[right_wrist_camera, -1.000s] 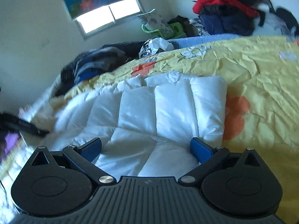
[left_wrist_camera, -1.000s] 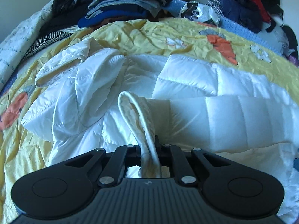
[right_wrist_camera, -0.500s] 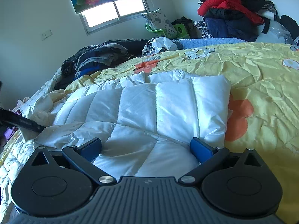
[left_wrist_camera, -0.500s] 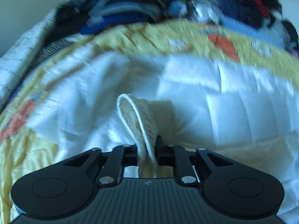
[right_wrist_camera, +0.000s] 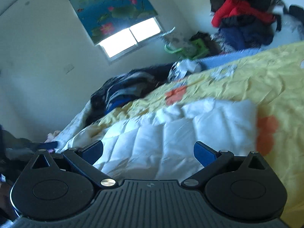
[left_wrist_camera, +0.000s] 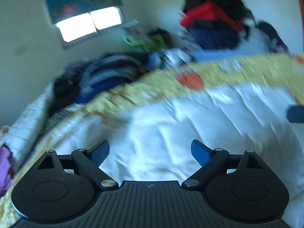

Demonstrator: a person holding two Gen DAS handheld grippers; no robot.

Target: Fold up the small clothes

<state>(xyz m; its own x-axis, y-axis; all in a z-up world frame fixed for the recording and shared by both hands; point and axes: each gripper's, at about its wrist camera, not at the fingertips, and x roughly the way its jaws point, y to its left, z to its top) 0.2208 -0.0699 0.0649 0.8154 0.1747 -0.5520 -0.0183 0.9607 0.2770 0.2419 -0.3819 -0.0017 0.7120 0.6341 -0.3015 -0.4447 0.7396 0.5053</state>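
Note:
A white quilted puffer jacket (left_wrist_camera: 190,125) lies spread on a yellow flowered bedspread (left_wrist_camera: 237,70). My left gripper (left_wrist_camera: 150,153) is open and empty, just above the jacket's near part; this view is blurred. My right gripper (right_wrist_camera: 148,152) is open and empty too, above the near edge of the same jacket (right_wrist_camera: 180,133). The bedspread (right_wrist_camera: 256,79) runs off to the right. The dark tip of the left gripper (right_wrist_camera: 47,144) shows at the left edge of the right wrist view.
A pile of dark and blue clothes (right_wrist_camera: 121,93) lies at the far left of the bed. A heap of red and navy clothes (right_wrist_camera: 245,22) sits at the far right by the wall. A green hanger (right_wrist_camera: 182,49) lies between them under a window (right_wrist_camera: 129,38).
My left gripper has let go of the jacket's cuff and opened, and it has tilted up and swung away. My right gripper stays open and has tilted up a little.

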